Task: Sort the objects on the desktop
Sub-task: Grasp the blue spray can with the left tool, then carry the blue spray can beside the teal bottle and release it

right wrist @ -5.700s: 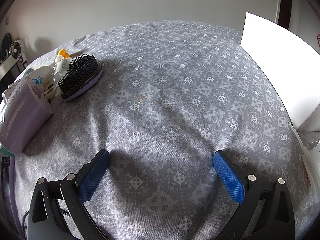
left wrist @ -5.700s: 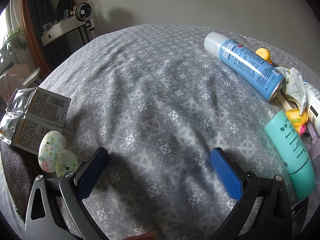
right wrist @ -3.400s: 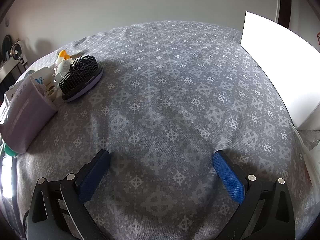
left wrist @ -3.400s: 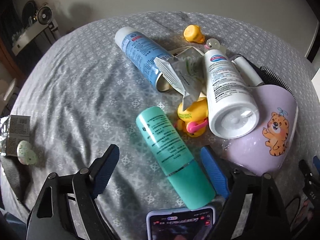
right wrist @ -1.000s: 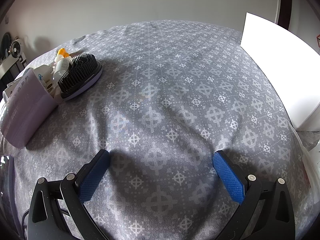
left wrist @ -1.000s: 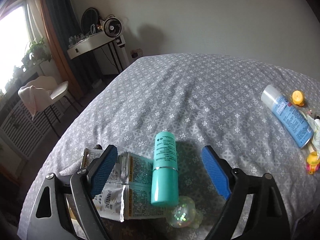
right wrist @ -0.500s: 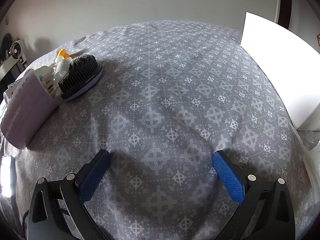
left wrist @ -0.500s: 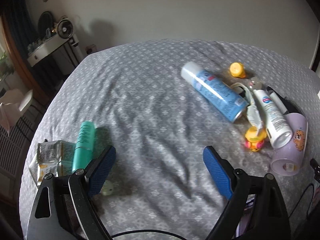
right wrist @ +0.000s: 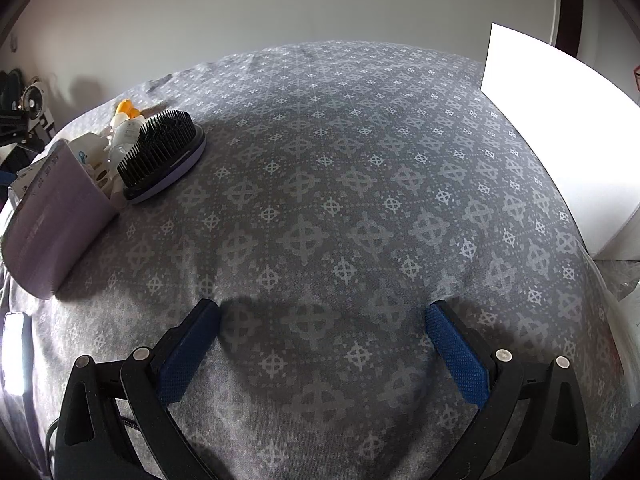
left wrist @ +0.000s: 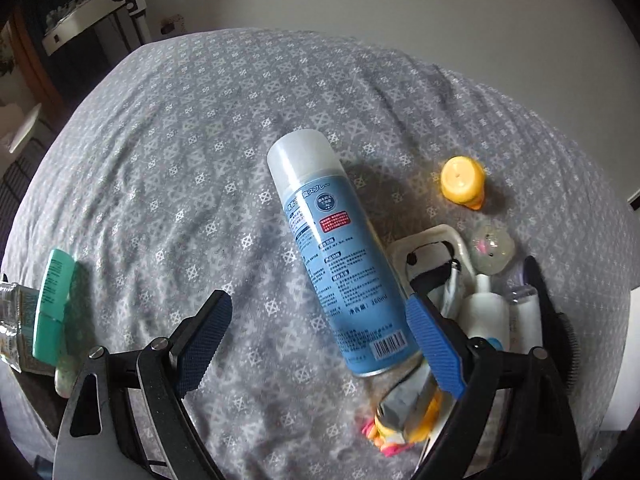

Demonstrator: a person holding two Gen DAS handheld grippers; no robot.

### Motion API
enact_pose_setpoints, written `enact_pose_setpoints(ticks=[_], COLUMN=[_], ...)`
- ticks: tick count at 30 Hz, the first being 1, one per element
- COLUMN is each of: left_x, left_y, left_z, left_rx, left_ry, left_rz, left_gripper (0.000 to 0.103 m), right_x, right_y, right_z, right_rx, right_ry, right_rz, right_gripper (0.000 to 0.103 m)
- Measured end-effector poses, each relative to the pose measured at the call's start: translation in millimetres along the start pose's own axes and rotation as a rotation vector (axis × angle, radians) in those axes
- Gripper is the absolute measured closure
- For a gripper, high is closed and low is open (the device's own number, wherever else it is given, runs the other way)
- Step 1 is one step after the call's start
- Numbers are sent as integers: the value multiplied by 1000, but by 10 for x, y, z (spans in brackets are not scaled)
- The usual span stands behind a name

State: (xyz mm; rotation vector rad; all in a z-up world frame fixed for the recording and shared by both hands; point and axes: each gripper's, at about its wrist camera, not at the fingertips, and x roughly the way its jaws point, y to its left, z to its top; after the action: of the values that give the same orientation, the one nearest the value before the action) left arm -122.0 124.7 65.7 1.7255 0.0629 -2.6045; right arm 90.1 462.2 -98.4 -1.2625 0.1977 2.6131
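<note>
Teal bottle (left wrist: 50, 304) now seen at far left on foil sachets (left wrist: 10, 320), released. Left gripper (left wrist: 320, 344) spread wide, empty, swung over blue spray can (left wrist: 336, 256) lying on grey cloth (left wrist: 180, 140). Right gripper (right wrist: 324, 356) spread, empty, unmoved; hairbrush (right wrist: 164, 152) unchanged.

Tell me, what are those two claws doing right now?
Left claw open over blue spray can. Right claw open, empty, above bare cloth. Clutter right of can.
</note>
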Motion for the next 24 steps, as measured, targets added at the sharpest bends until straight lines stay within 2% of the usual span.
enact_pose_setpoints(ticks=[1, 4, 6, 7, 8, 9, 15, 19, 24], left_x=[79, 250, 369, 412, 443, 444, 252, -23, -338], left_y=[4, 16, -50, -76, -96, -106, -57, 230, 928], left_z=[21, 75, 115, 118, 106, 89, -134, -279, -206], left_rx=[-24, -105, -89, -75, -60, -54, 61, 111, 97], left_ry=[16, 32, 50, 50, 46, 33, -49, -101, -152], left_rz=[5, -18, -16, -23, -33, -68, -57, -15, 57], left_gripper=[10, 7, 9, 23, 30, 42, 50, 52, 52], right_x=[0, -9, 0, 1, -1, -2, 3, 6, 3], right_y=[0, 2, -5, -9, -9, -7, -7, -6, -10], right_z=[0, 4, 14, 13, 12, 14, 17, 19, 14], right_rx=[0, 0, 1, 1, 1, 2, 4, 4, 4], right_ry=[0, -1, -3, -3, -4, -5, -9, -8, -9], right_rz=[0, 1, 1, 2, 3, 4, 7, 7, 7], right_gripper=[0, 0, 0, 0, 0, 0, 0, 0, 0])
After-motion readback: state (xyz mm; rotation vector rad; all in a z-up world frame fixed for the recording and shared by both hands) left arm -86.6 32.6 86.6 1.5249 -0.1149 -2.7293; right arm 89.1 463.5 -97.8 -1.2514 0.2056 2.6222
